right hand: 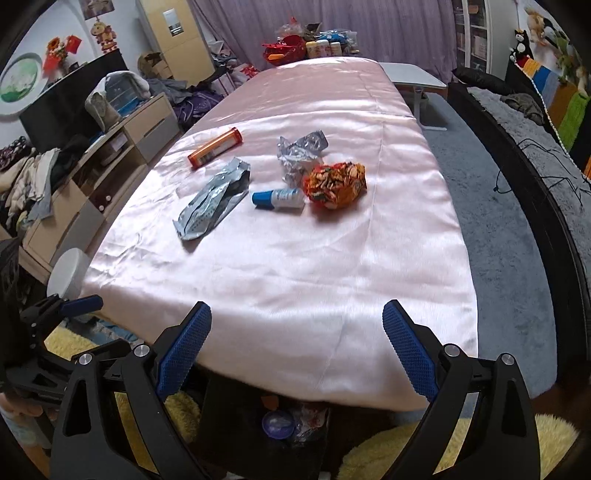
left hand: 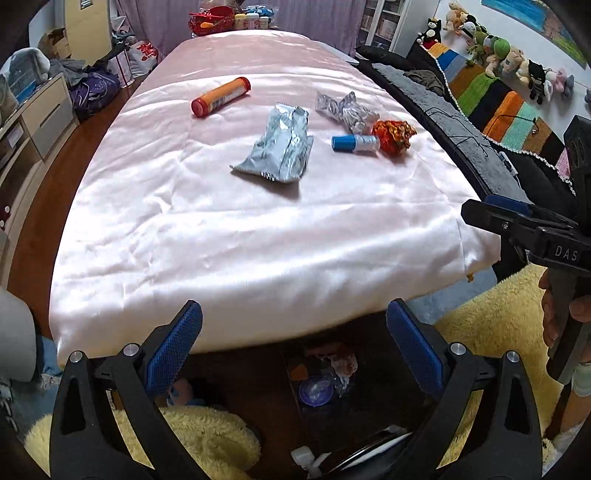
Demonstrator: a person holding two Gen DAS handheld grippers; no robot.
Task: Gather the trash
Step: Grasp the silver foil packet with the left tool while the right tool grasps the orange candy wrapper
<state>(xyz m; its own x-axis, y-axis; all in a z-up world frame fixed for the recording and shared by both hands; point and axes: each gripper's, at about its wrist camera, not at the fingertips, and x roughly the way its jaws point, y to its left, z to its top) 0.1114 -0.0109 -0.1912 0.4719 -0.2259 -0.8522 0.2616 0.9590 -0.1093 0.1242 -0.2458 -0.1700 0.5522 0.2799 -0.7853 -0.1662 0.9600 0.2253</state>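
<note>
Partly done, by the look of it. Nearest, below the table's front edge, a dark bin [left hand: 325, 384] on the floor beside yellow shaggy rugs [left hand: 207, 435], already holding some trash: a round purple-blue lid or cup [left hand: 315, 390], a crumpled clear-and-red wrapper [left hand: 343, 365], and something orange, too dim to name. Hard to tell how full; most of the inside in shadow.

Left claw [left hand: 294, 343] spread wide over that bin, blue pads [left hand: 173, 343] well apart, nothing between them. Right claw [right hand: 296, 345] likewise spread, jaws at this moment parting a touch further, nothing between them either. Both empty, hovering at the near edge of the table [left hand: 221, 236], draped in pink satin cloth.

Left to collect, going outward on the cloth, five pieces. First a flattened silver foil bag [left hand: 277, 144], lying alone toward the middle. Just right of it a small blue-and-white tube [left hand: 354, 143] on its side, touching or very nearly touching a crumpled orange-red snack wrapper [left hand: 393, 134]. Behind those, a twisted silver foil wrapper [left hand: 343, 109], its end close against the orange one. Farthest and to the left, an orange cylinder with red caps [left hand: 221, 96], well apart from the rest.

Beyond, at the far end of the table, a red basket [left hand: 211, 18] and some bottles; probably no part of the trash, though impossible to say for certain.
</note>
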